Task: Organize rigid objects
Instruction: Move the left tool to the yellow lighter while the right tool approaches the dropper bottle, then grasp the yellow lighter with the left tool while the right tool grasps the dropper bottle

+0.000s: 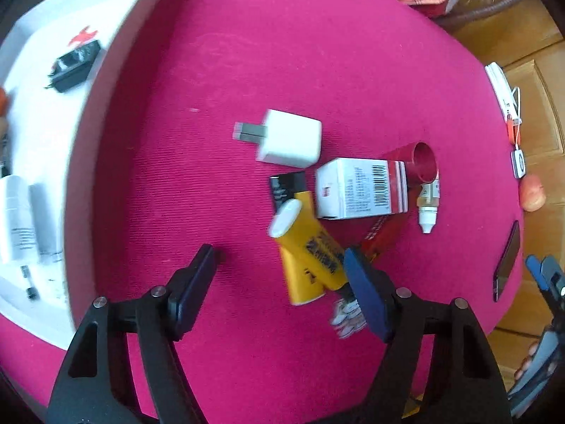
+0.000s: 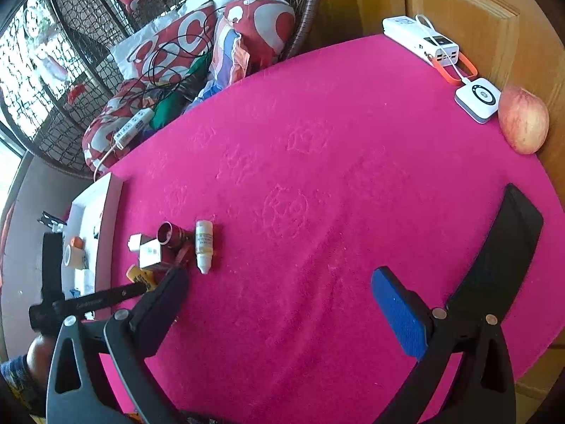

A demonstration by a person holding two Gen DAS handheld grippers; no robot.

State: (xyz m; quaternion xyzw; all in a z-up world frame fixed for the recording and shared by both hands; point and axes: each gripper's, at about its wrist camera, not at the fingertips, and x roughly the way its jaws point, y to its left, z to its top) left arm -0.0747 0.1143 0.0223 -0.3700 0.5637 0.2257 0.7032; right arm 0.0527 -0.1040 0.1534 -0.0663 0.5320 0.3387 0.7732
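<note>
Several small items lie bunched on the pink tablecloth: a white charger plug [image 1: 289, 139], a white barcoded box [image 1: 356, 189], a red cap [image 1: 420, 162], a dropper bottle [image 1: 428, 208] and a yellow tube with a white cap [image 1: 307, 258]. My left gripper [image 1: 280, 259] hangs above them, open. The tube lies between its jaws, close to the blue right pad [image 1: 363, 293] and far from the left finger. A blister pack [image 1: 348, 316] pokes out behind that pad. My right gripper [image 2: 279, 275] stands open over bare cloth, right of the dropper bottle [image 2: 204, 245].
A white tray [image 1: 42, 123] at the left edge holds a black adapter [image 1: 74, 65] and white bottles [image 1: 17, 219]. A dark phone [image 2: 505, 247], an apple [image 2: 524, 120], a white power bank [image 2: 420, 40] and a small white device [image 2: 478, 99] lie along the table's right side. Cushions fill a wicker chair behind.
</note>
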